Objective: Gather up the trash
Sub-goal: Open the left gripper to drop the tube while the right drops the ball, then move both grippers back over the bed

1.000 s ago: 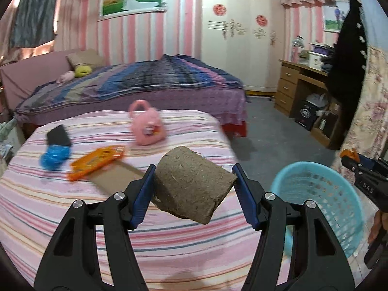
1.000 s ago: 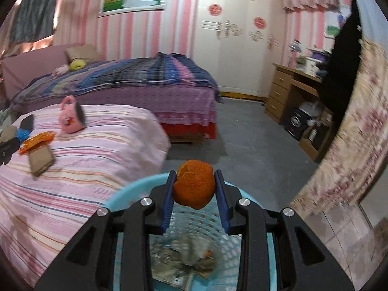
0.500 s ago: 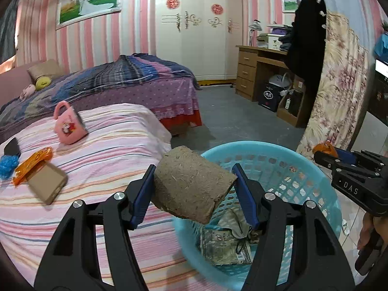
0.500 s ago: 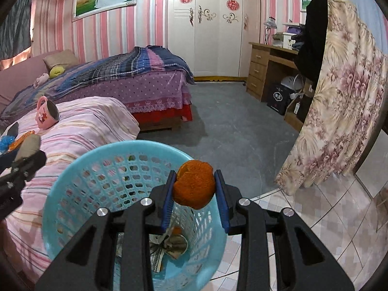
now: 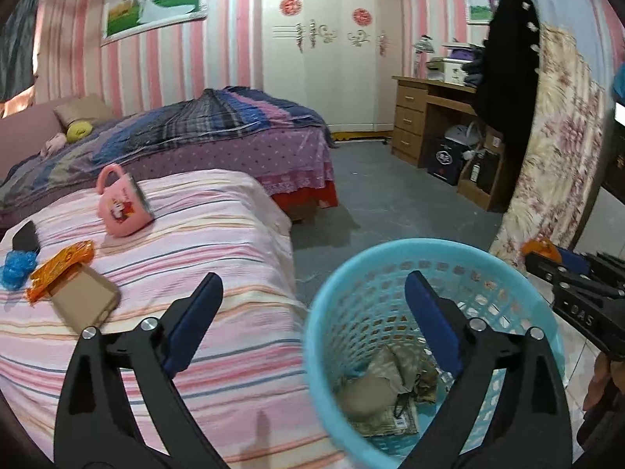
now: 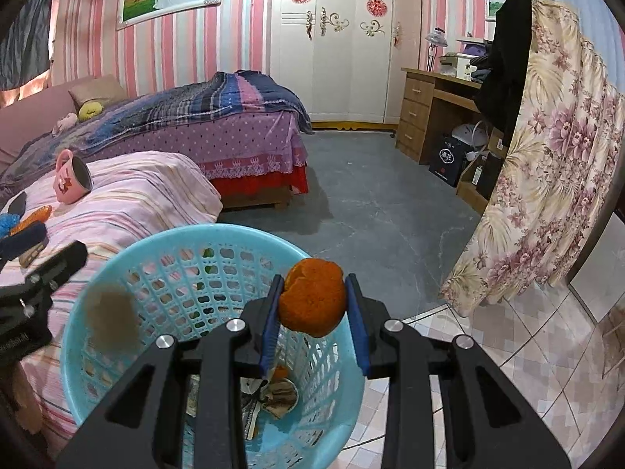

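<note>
My left gripper [image 5: 312, 277] hangs over the near rim of the light-blue mesh basket [image 5: 410, 244], its jaws opening wide with nothing between them. A brown fibrous block [image 6: 113, 320], blurred, is dropping inside the basket [image 6: 195, 234]; in the left wrist view the block [image 5: 367, 391] lies on crumpled paper trash [image 5: 394, 418] at the bottom. My right gripper [image 6: 314, 278] is shut on a piece of orange peel [image 6: 312, 301] above the basket's right rim. The right gripper [image 5: 566, 269] shows at the right edge of the left wrist view, the left gripper [image 6: 43, 250] at the left edge of the right wrist view.
Left of the basket is a pink-striped bed [image 5: 218, 234] bearing a pink mug [image 5: 123, 207], an orange wrapper [image 5: 62, 265], a tan flat card [image 5: 84, 301] and a blue scrunchie [image 5: 17, 269]. A floral curtain [image 6: 547, 179] hangs right; grey floor [image 6: 371, 195] lies beyond.
Both grippers swung right from over the bed to the basket. The left jaws opened and the brown block fell into the basket. The right gripper still holds the orange peel.
</note>
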### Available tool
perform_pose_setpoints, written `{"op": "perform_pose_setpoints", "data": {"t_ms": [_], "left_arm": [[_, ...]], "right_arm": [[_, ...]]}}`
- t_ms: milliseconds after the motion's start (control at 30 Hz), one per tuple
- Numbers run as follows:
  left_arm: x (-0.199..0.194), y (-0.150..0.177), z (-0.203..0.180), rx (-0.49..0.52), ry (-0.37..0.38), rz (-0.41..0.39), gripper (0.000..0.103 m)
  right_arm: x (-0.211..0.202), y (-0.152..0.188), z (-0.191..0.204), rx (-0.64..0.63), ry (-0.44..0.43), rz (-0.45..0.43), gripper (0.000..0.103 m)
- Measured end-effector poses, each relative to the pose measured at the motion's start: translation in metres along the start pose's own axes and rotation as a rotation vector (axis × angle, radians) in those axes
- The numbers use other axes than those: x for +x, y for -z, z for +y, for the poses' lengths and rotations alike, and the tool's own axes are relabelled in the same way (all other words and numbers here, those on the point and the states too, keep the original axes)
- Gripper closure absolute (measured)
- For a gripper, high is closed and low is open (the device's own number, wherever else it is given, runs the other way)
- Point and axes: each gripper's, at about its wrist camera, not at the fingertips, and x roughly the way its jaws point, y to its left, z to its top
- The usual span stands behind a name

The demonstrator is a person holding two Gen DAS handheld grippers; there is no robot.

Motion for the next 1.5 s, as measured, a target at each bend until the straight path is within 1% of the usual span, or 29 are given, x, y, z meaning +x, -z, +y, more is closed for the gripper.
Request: {"op": "perform_pose_setpoints", "data": {"t_ms": [200, 367, 400, 433, 467, 500, 533, 567, 633, 733, 800, 833, 900, 1033, 1133, 1300, 1433, 1500], "left_arm": [[-0.012, -0.006, 0.040, 0.007, -0.094, -0.032, 0.008], [-0.025, -0.006, 0.072, -0.033, -0.128, -0.036, 0.007], [-0.028, -0.006, 0.078, -0.036, -0.135, -0.037, 0.007], [-0.030, -0.006, 0.083, -0.037, -0.141, -0.039, 0.007], [-0.032, -0.006, 0.087, -0.037, -0.149, -0.042, 0.006], [-0.036, -0.005, 0.093, -0.035, -0.160, -0.046, 0.006], [-0.038, -0.004, 0.096, -0.033, -0.167, -0.049, 0.006], [-0.041, -0.003, 0.100, -0.033, -0.173, -0.051, 0.006], [-0.046, 0.001, 0.110, -0.037, -0.185, -0.052, 0.006], [-0.052, 0.005, 0.124, -0.047, -0.201, -0.047, 0.006], [-0.056, 0.007, 0.136, -0.045, -0.220, -0.044, 0.006], [-0.057, 0.009, 0.141, -0.042, -0.231, -0.043, 0.006], [-0.060, 0.011, 0.154, -0.041, -0.254, -0.041, 0.006], [-0.066, 0.014, 0.186, -0.062, -0.286, -0.033, 0.006], [-0.068, 0.015, 0.212, -0.082, -0.317, -0.029, 0.006], [-0.070, 0.014, 0.259, -0.103, -0.380, -0.034, 0.006], [-0.071, 0.016, 0.291, -0.122, -0.392, -0.038, 0.006], [-0.070, 0.023, 0.308, -0.145, -0.415, -0.032, 0.006]], "right_arm": [[0.001, -0.004, 0.012, -0.005, -0.020, -0.018, 0.071], [0.000, -0.005, 0.024, -0.018, -0.015, -0.026, 0.070], [-0.001, -0.006, 0.027, -0.021, -0.012, -0.029, 0.068], [-0.006, -0.007, 0.033, -0.018, 0.028, -0.067, 0.053], [-0.006, -0.008, 0.036, -0.016, 0.032, -0.073, 0.043], [-0.007, -0.008, 0.039, -0.016, 0.035, -0.078, 0.028], [-0.008, -0.011, 0.045, 0.009, 0.039, -0.078, 0.025], [-0.008, -0.011, 0.046, 0.011, 0.039, -0.078, 0.024], [-0.005, -0.013, 0.058, 0.025, 0.044, -0.072, 0.019], [-0.004, -0.017, 0.069, 0.021, 0.055, -0.076, 0.015], [-0.001, -0.021, 0.081, 0.023, 0.046, -0.080, 0.013], [0.001, -0.024, 0.095, 0.030, 0.029, -0.082, 0.012], [0.000, -0.024, 0.095, 0.034, 0.018, -0.083, 0.012], [0.002, -0.027, 0.115, 0.027, -0.013, -0.090, 0.012], [0.007, -0.030, 0.142, 0.006, -0.047, -0.089, 0.012], [0.008, -0.035, 0.179, -0.034, -0.069, -0.093, 0.012], [0.011, -0.036, 0.206, -0.059, -0.110, -0.080, 0.012], [0.012, -0.037, 0.218, -0.080, -0.134, -0.073, 0.012]]}}
